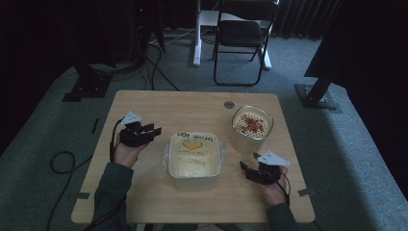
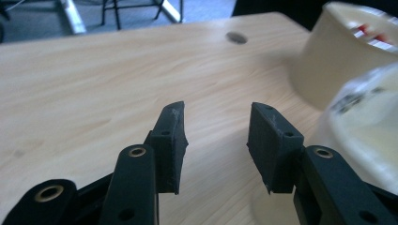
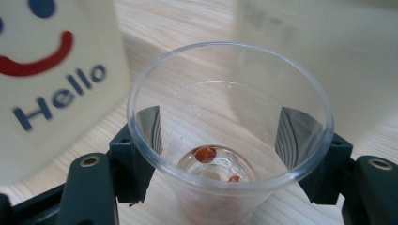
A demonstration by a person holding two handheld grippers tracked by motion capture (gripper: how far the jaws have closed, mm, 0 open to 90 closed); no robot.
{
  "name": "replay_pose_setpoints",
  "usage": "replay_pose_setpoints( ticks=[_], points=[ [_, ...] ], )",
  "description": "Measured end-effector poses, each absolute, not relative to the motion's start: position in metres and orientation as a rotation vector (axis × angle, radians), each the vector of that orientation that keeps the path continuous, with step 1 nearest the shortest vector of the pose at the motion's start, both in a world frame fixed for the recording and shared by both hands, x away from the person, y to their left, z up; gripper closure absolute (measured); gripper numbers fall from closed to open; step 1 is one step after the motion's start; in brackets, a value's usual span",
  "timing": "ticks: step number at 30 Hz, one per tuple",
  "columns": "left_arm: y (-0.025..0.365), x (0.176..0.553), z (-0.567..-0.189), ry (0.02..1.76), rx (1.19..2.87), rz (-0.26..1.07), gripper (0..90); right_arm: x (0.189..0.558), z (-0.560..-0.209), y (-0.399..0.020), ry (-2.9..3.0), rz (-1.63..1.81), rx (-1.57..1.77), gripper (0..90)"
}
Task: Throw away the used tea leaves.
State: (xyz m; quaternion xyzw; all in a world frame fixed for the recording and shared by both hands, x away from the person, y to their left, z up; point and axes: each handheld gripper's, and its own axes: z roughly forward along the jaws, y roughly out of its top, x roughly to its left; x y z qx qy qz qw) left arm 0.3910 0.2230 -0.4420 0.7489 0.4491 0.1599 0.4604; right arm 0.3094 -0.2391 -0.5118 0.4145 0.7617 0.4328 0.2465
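Right claw (image 3: 225, 154) had its jaws on either side of a clear plastic cup (image 3: 230, 126), pads against the wall near the lower half, so it gripped the cup; cup stood upright, mouth up, just over the wood table (image 3: 178, 18). Inside the cup: two small red bits (image 3: 205, 153) at the bottom, in a little liquid. Just beside the cup in the right gripper view, a cream tub (image 3: 51, 84) with a red smile and blue "Hello" print; a second cream wall (image 3: 300, 47) sat blurred behind the cup.

High view: right claw (image 1: 250, 168) was at the near right of the table (image 1: 144, 103), between the big tub (image 1: 195, 156) and the tall bowl (image 1: 251, 129), close to both; cup too small and dim there to make out. Big tub was in the table's middle, covered in clear film, yellow heart and black writing on top. Tall bowl sat right of it, farther back, with red pieces on a white perforated insert.

Left claw (image 1: 151, 131) was left of the big tub, near it, not touching, pointing toward it. In the left gripper view the left claw (image 2: 217, 136) stood wide open, nothing between the jaws, bare table behind; film-covered tub (image 2: 366, 126) at the right edge, tall bowl (image 2: 338, 61) beyond it, blurred.

Person's sleeves (image 1: 110, 192) came in from the bottom edge. A chair (image 1: 243, 36) stood on the floor past the table
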Motion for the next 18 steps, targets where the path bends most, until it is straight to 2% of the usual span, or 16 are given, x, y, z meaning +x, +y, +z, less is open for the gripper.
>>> replay_pose_setpoints(
  ticks=[6,7,10,18],
  points=[
    [0.237,0.385,-0.465,1.184,1.829,0.407,57.1,0.305,-0.504,-0.264,2.018,1.152,1.171,32.0],
    [0.240,0.384,-0.469,1.198,1.824,0.406,57.2,0.308,-0.498,-0.281,1.969,1.151,1.220,32.1],
    [0.246,0.379,-0.480,1.237,1.801,0.396,57.2,0.316,-0.486,-0.299,1.911,1.129,1.254,32.1],
    [0.256,0.374,-0.508,1.324,1.793,0.381,57.1,0.345,-0.446,-0.323,1.803,1.098,1.274,32.7]
  ],
)
